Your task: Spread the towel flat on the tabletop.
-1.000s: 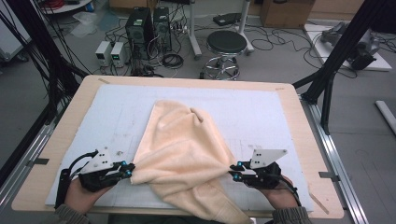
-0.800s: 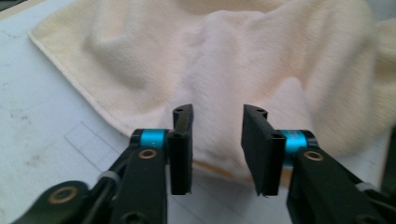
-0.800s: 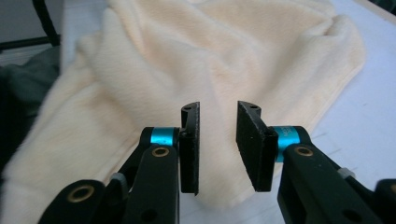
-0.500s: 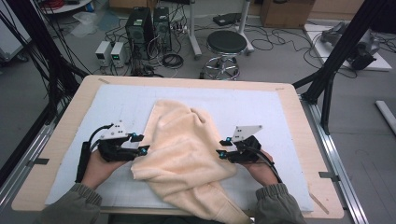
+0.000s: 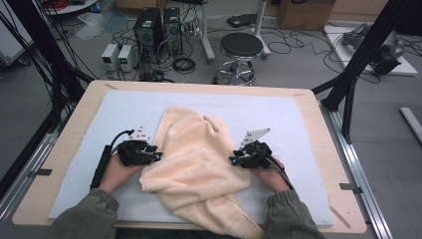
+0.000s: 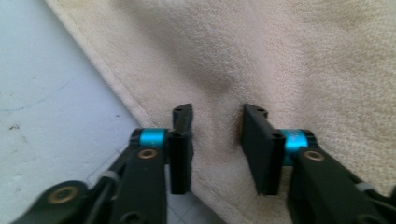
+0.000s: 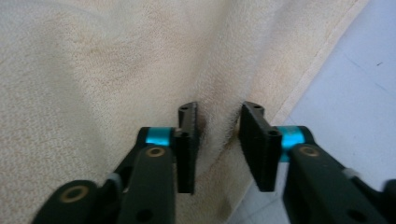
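Left claw (image 5: 155, 156) sits at the left edge of the cream terry towel (image 5: 199, 164), its jaws standing apart with a fold of the cloth between them; they have just been closing, and in the left claw's own view (image 6: 215, 140) the pads flank a ridge of towel without clearly pinching it. Right claw (image 5: 234, 160) meets the towel's right edge in the same way: in its own view (image 7: 217, 140) the jaws, which have also just been closing, bracket a raised pleat of cloth close to the hemmed border, and a narrow gap shows on each side of the pleat.

The towel lies crumpled in the middle of the tabletop (image 5: 79, 99), on a pale blue-white mat (image 5: 298, 129), with one corner hanging over the near edge between the person's olive sleeves. Each hand grips its claw from behind, a cable trailing back along the left forearm. Beyond the tabletop stand a round black stool (image 5: 241, 46) and computer towers (image 5: 158, 25) on the floor.
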{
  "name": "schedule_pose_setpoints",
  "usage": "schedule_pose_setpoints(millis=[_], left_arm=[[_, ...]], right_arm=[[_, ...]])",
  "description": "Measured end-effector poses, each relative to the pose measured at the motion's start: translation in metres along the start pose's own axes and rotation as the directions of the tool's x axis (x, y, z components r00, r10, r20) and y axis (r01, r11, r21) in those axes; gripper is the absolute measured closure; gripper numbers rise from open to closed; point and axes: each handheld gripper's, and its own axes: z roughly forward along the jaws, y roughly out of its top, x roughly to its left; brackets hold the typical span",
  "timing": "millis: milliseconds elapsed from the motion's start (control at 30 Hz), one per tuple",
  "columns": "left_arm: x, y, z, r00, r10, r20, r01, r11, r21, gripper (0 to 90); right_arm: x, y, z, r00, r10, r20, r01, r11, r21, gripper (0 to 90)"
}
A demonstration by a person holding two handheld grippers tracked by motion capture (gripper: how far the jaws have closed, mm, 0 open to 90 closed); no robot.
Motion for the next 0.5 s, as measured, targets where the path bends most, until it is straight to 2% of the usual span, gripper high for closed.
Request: schedule_pose_setpoints(millis=[100,267,500], left_arm=[[-0.001,0.000,-0.001,1.0000,0.000,-0.004,0.000,1.0000,0.004,79.1],[-0.004,0.001,-0.007,0.9998,0.013,-0.016,-0.012,0.9997,0.023,84.2],[-0.020,-0.002,-0.039,0.9985,0.050,-0.024,-0.051,0.9975,-0.049,84.8]], right_arm=[[-0.001,0.000,-0.002,0.9999,0.011,-0.012,-0.011,1.000,0.004,82.0],[0.003,0.002,-0.009,0.9999,-0.011,-0.013,0.011,1.000,0.007,84.7],[0.026,0.002,-0.038,0.9986,-0.053,-0.002,0.053,0.998,-0.029,84.7]])
